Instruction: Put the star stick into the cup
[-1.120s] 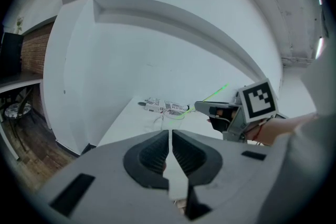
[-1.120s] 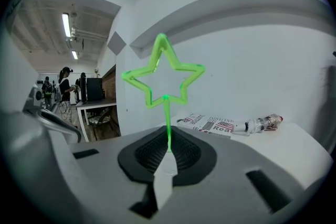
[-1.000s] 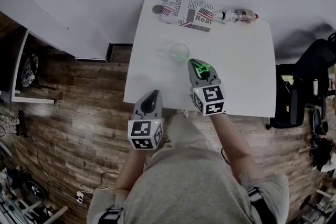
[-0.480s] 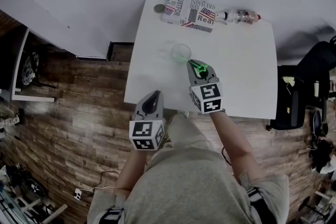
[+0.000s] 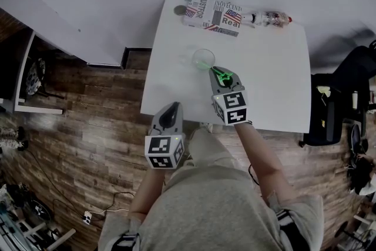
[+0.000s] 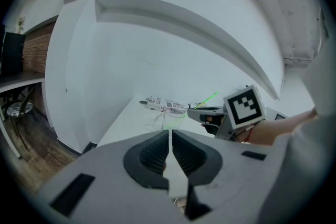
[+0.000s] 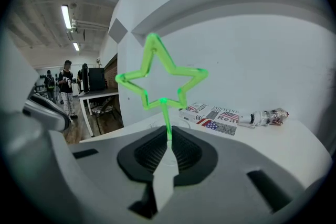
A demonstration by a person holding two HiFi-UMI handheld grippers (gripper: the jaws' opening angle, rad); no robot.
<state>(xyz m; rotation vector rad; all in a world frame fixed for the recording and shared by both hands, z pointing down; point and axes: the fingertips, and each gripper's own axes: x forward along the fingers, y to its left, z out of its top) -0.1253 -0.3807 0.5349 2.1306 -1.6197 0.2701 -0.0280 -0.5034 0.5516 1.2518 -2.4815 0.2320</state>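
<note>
Star stick (image 7: 167,120) stem pinched between right gripper (image 7: 169,136) jaws, which have just been opening; cup (image 5: 203,58) just ahead; left gripper (image 6: 170,136) jaws together, empty

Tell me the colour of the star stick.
The star stick is bright green, clearest in the right gripper view.

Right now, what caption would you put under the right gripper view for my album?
The right tool, jaws just easing open, holds the green star stick by its stem.
</note>
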